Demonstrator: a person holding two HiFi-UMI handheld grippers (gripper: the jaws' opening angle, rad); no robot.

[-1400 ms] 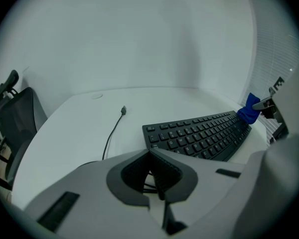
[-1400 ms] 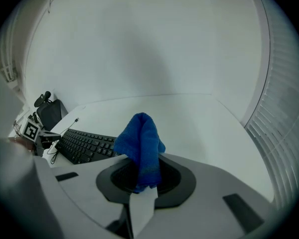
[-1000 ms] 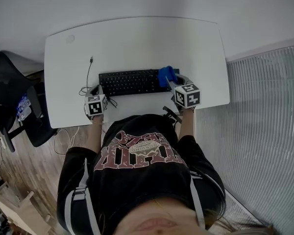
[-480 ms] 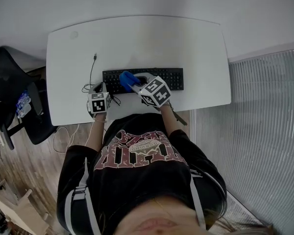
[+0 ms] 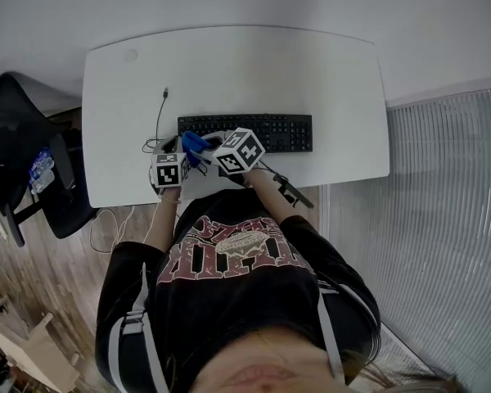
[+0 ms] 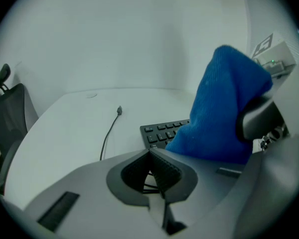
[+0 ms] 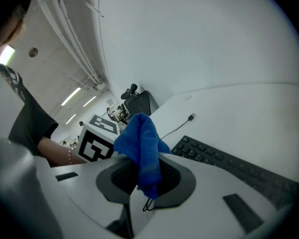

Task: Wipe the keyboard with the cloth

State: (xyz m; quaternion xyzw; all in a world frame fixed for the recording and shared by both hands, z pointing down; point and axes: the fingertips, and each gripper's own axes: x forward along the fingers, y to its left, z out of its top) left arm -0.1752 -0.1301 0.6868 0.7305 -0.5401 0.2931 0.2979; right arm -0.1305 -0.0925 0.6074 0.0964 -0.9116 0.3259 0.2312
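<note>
Below, a white tabletop (image 5: 229, 64) with rounded corners, set against a pale wall, with a dark office chair (image 5: 16, 162) off to the left. Across the middle, parallel to the near edge: a black keyboard (image 5: 270, 133), with a thin black cable (image 5: 159, 117) running from near its left end toward the far side, plug lying loose. Clenched on a blue cloth (image 5: 192, 144): the right gripper (image 5: 198, 152), crossed over to the keyboard's left end, with the cloth bunched between the jaws and standing up in a fold above them in the right gripper view. Hard to tell whether pressed on the keys or hanging just above them. Just beside it, at the keyboard's left corner: the left gripper (image 5: 170, 150), jaws pressed together, only thin dark strands of cable showing beneath the pads, whether pinched or merely lying behind not clear. Probably mid-wipe, at the left limit of a pass along the key rows, with the left gripper seemingly steadying that end. Next, most likely: a stroke toward the right end, keeping the cloth low and flat on the keys, gripping firmly enough that the fold does not slip out, and steering clear of the left gripper and the loose cable close by.
</note>
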